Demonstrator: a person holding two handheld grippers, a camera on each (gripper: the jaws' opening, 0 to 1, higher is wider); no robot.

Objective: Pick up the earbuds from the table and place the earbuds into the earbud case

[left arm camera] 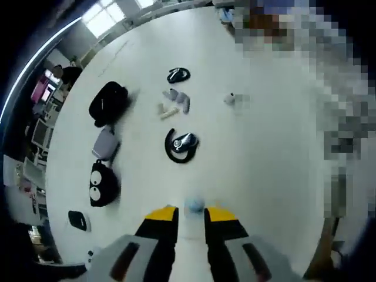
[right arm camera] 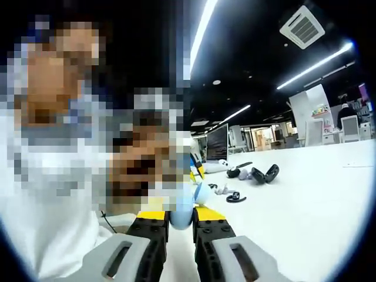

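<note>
In the left gripper view, the left gripper point(left arm camera: 191, 214) points down at the white tabletop point(left arm camera: 264, 176), and its two yellow-tipped jaws pinch one small pale blue rounded thing point(left arm camera: 194, 205), probably an earbud, but it is blurred. Ahead of the jaws lies one black open ring-shaped case with a shiny grey piece inside point(left arm camera: 181, 145). Further on there is one smaller black oval case point(left arm camera: 178, 75), one pale grey and beige heap of small parts point(left arm camera: 175, 102), and one small grey round piece point(left arm camera: 230, 98) apart from them. At the side lie one black soft pouch point(left arm camera: 108, 103), one grey pouch point(left arm camera: 105, 144), one black pouch with two white cartoon eyes point(left arm camera: 102, 184) and one flat black device point(left arm camera: 77, 220).

In the right gripper view, the right gripper point(right arm camera: 181, 218) holds between its jaws one pale blue soft object point(right arm camera: 187, 205), which hides part of the things behind. On the tabletop beyond lie about three small black items point(right arm camera: 252, 174) and one dark ring-shaped piece point(right arm camera: 235, 197).
</note>
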